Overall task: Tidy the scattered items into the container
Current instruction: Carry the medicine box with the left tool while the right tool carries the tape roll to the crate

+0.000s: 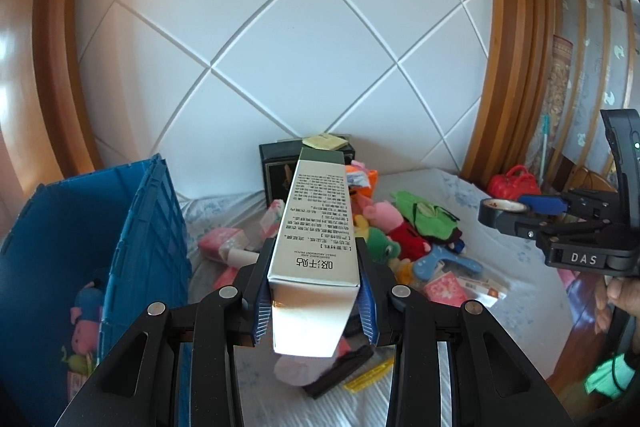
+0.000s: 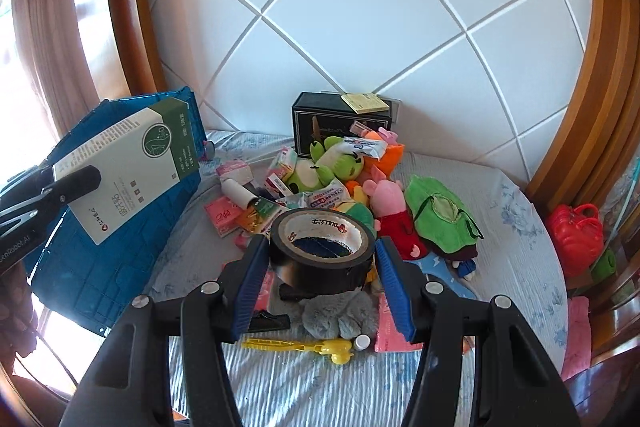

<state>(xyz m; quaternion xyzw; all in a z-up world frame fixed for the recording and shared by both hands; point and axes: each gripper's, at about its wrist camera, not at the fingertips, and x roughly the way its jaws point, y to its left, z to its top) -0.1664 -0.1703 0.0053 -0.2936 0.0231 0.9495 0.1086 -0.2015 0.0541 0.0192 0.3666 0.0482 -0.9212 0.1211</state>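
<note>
My left gripper [image 1: 316, 303] is shut on a long white and green carton [image 1: 316, 227] and holds it above the bed; the carton also shows in the right wrist view [image 2: 132, 171], in front of the blue crate [image 2: 120, 267]. My right gripper [image 2: 322, 267] is shut on a black tape roll [image 2: 322, 251], lifted above the pile; the roll also shows in the left wrist view [image 1: 502, 213]. The blue crate [image 1: 144, 239] stands at the left with a plush toy [image 1: 86, 323] inside. Scattered plush toys [image 2: 384, 195] and small packets [image 2: 224, 215] lie on the bed.
A black box [image 2: 332, 123] with a yellow notepad [image 2: 364, 103] stands against the white padded headboard. A yellow toy [image 2: 304, 345], a grey fluffy item [image 2: 340, 315] and pink packs [image 2: 392, 331] lie near me. A red bag [image 2: 576, 231] sits right of the bed.
</note>
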